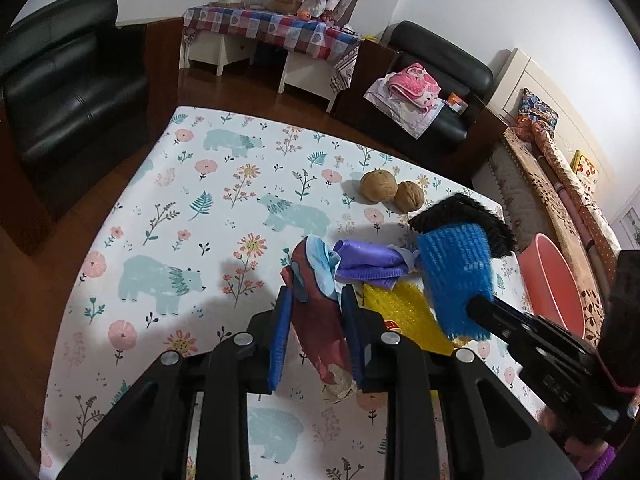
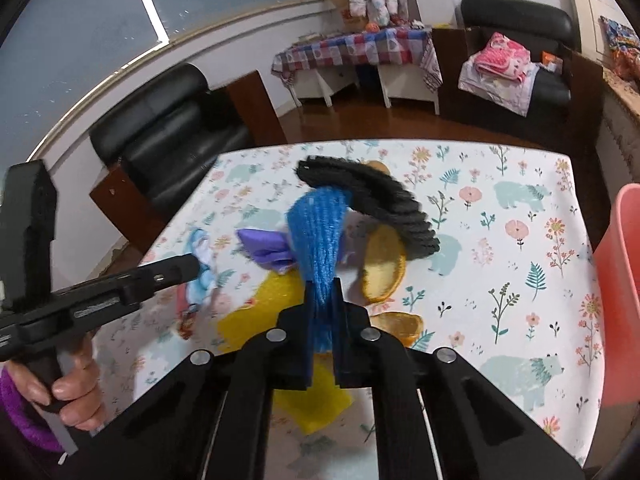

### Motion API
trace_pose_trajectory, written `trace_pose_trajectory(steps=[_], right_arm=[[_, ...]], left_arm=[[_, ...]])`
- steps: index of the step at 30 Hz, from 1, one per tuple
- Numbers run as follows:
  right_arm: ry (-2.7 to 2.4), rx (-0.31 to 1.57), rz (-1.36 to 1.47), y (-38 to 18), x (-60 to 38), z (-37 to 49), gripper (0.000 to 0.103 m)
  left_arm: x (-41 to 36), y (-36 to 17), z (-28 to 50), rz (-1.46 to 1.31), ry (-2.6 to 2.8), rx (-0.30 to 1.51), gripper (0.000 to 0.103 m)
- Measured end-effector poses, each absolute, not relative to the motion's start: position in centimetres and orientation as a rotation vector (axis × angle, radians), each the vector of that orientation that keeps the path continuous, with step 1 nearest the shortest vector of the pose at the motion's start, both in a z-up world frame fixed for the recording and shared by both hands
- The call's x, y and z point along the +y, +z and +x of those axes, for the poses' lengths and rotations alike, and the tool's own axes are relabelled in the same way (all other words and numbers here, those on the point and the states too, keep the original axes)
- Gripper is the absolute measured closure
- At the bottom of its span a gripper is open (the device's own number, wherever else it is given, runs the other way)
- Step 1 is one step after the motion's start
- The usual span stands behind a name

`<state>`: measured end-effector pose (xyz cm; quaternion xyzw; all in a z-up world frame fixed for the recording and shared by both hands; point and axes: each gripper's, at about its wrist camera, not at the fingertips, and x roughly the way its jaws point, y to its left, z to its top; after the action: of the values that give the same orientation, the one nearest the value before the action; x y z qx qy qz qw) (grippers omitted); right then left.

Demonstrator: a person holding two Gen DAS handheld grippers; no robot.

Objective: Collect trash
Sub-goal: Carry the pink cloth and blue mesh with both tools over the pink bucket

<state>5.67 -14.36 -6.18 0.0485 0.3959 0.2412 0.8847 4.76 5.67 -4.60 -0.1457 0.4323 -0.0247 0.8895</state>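
A blue foam net [image 2: 320, 236] with a black net [image 2: 372, 200] fanned at its top stands lifted above the table. Beneath lie a yellow net [image 1: 404, 312], a crumpled purple wrapper [image 1: 370, 266] and a dark red wrapper [image 1: 320, 316].
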Motion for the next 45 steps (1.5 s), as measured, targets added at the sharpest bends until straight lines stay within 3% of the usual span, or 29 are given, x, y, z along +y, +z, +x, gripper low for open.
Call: trace_pose_trajectory(steps=[15, 45], right_arm=[[0.458, 0.719, 0.182, -2.9, -18.6, 1.2, 0.096], [0.206, 0.585, 0.350, -2.3, -30.2, -1.0, 0.096]], left_arm=[[3.1, -2.8, 3.4, -0.229, -0.052, 0.859, 0.079], [-8.4, 2.2, 3.9, -0.118, -0.305, 0.751, 0.078]])
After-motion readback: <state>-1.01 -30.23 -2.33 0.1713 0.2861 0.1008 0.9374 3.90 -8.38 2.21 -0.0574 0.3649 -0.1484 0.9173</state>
